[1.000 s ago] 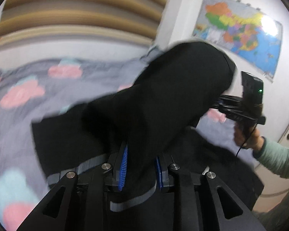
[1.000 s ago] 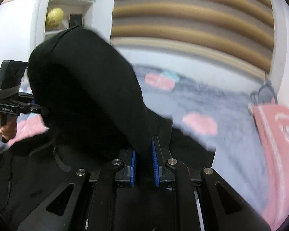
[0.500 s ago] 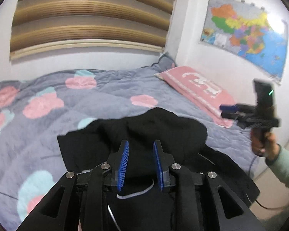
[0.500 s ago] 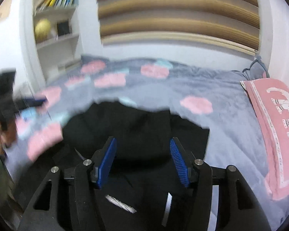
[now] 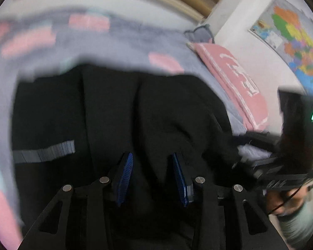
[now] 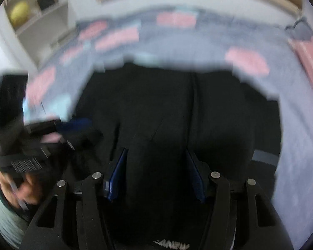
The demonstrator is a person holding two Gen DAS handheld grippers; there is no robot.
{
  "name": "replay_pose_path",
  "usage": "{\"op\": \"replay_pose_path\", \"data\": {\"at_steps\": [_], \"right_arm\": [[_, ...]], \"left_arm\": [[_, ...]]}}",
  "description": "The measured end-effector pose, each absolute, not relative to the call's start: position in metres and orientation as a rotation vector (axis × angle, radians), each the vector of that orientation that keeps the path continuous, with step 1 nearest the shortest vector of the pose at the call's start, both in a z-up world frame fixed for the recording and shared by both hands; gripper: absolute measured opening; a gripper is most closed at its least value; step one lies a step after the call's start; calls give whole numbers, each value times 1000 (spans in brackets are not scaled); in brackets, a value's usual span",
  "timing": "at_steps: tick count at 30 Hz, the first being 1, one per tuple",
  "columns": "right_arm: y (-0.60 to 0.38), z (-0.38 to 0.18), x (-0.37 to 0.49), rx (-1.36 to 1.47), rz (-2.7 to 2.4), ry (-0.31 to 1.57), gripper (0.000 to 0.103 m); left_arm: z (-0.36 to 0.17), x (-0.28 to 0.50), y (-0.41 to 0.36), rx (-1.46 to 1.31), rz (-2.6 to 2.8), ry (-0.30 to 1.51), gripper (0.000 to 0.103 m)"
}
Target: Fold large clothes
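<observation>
Bed (image 5: 135, 48), both hands angled down over garment (image 5: 156, 104)

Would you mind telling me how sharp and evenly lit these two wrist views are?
Left wrist view: quilt and black garment edges smeared by motion, wall map fairly crisp. Right wrist view: heavier blur on quilt and shelf; garment nearly featureless black; both bowed by fisheye.

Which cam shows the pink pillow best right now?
Left wrist view: the pink pillow shows most of its top, white pattern included, lying beside the black garment under the wall map. The right wrist view catches only a blurred sliver at its right edge.
</observation>
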State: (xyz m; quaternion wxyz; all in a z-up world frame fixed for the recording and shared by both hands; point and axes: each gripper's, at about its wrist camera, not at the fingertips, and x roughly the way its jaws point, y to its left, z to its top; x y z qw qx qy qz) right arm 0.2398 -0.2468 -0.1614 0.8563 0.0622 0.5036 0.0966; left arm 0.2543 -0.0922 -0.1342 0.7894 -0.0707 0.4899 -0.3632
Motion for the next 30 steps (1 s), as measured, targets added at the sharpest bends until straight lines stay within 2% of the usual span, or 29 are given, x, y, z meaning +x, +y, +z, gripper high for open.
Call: {"op": "replay_pose_path", "data": {"at_steps": [3, 5, 9, 12, 15, 17, 20, 22, 25, 30], "right_arm": [[-246, -213, 222, 149, 211, 1096, 60], [-245, -216, 218, 130, 200, 1063, 59], [-246, -186, 204, 160, 231, 1032, 60], [-248, -156, 184, 182, 257, 942, 60], [-242, -147, 176, 160, 249, 902, 60], [-238, -161, 181, 131, 221, 939, 60], [-234, -203, 199, 145, 168, 1056, 59], [-241, -219, 202, 191, 164, 1070, 59], [-245, -211, 193, 222, 166, 1057, 59], [-258, -180, 151, 268, 164, 1017, 59]], "left_arm": [[-168, 251, -86, -205, -776, 1098, 39], [-163, 246, -87, -188, -771, 1072, 39], [-130, 223, -88, -89, -766, 996, 39], [-105, 199, -83, -109, -835, 915, 39], [-101, 193, -81, -151, -807, 882, 39], [-117, 203, -81, -177, -734, 927, 39], [-166, 224, -90, -214, -667, 1122, 39], [-178, 228, -89, -263, -667, 1147, 39], [-166, 223, -82, -277, -656, 1147, 39], [-121, 180, -46, -216, -631, 1020, 39]]}}
